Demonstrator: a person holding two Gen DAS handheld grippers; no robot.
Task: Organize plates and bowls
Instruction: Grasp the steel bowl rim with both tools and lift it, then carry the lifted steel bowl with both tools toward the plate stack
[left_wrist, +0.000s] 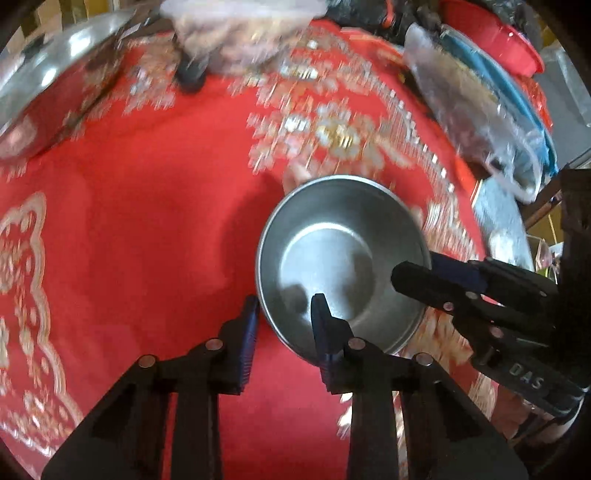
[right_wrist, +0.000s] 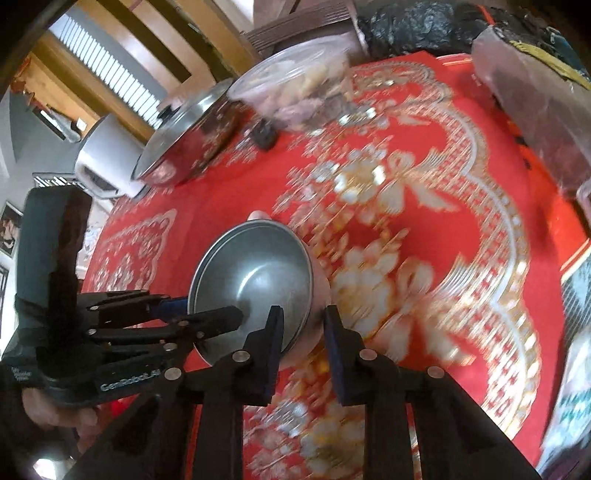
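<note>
Both views are motion-blurred away from the centre, so the tablecloth pattern and the far objects smear. A clear plastic container (right_wrist: 291, 85) of food at the far edge is too blurred to identify its contents. A small dark object (right_wrist: 265, 136) beside it cannot be made out. The items in plastic wrap (left_wrist: 476, 110) along the right edge are cut off by the fisheye rim.

The steel bowl (left_wrist: 341, 258) sits near the middle of the red tablecloth (left_wrist: 155, 221), tilted in the right wrist view, with what looks like a second rim nested under it; whether it rests on the cloth or is lifted cannot be told.

The left gripper (left_wrist: 284, 314) is spread wide, straddling the near rim of the bowl: one finger outside the wall, the other inside. Pads appear not quite closed on the metal; actual contact is unclear. The right gripper (right_wrist: 303, 325) is also parted, one finger over the rim inside the bowl and the other outside against the outer wall, not clamped. A hand (right_wrist: 55, 413) holds the left gripper's handle at the lower left of the right wrist view.

The cloth is red with gold and white floral print. A lidded steel pot (right_wrist: 184, 140) stands at the far left edge, a white appliance (right_wrist: 103, 158) behind it. Wooden frames and a slatted window show beyond.
</note>
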